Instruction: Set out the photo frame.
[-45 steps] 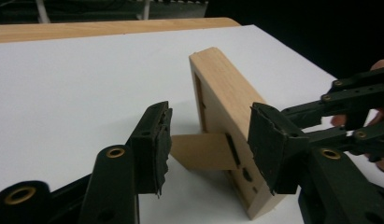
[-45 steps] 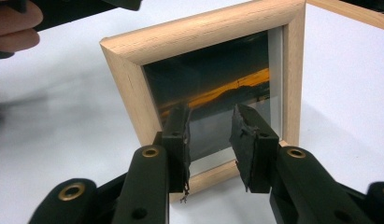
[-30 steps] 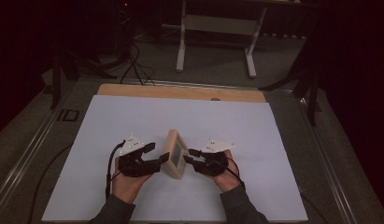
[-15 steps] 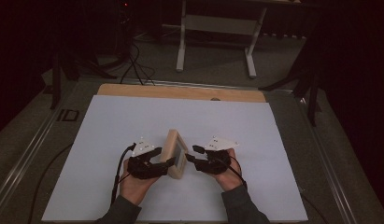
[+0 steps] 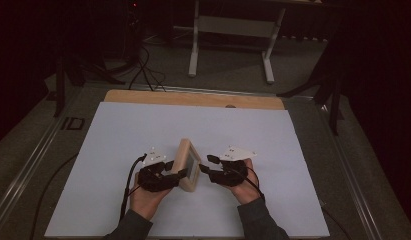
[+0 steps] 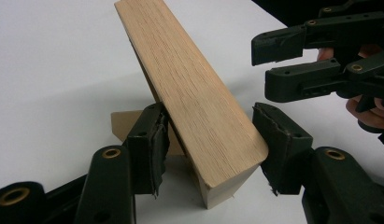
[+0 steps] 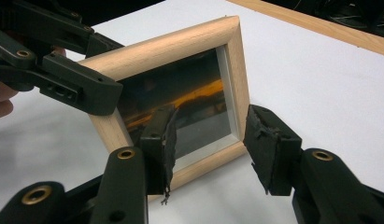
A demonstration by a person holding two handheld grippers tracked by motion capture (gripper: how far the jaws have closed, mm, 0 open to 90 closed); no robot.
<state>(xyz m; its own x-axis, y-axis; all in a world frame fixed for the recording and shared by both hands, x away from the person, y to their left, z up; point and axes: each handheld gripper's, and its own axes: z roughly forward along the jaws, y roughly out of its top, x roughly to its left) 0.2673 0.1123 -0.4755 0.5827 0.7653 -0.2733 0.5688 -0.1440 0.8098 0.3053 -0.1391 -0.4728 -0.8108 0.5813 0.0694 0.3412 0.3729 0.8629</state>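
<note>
A light wooden picture frame [image 5: 188,165] with dark glass stands tilted on the white sheet. A cardboard stand [image 6: 122,128] props it from behind. My left gripper [image 5: 179,174] reaches in from the frame's back. Its jaws have just been closing on the frame's near edge [image 6: 194,102], and both pads now lie against the wood. My right gripper [image 5: 207,165] faces the glass [image 7: 180,102]. Its jaws have just been opening and stand apart, a little short of the frame's lower corner, with nothing gripped. The left gripper view shows the right gripper [image 6: 262,67] beyond the frame.
The white sheet [image 5: 143,130] covers most of the table, and a wooden strip [image 5: 193,99] runs along its far edge. Beyond the table are a light metal stand [image 5: 228,30] and cables [image 5: 143,65] on the dark floor.
My left hand has slid a little toward the frame, and its jaws now straddle the frame's edge. The frame and my right hand have stayed in place.
</note>
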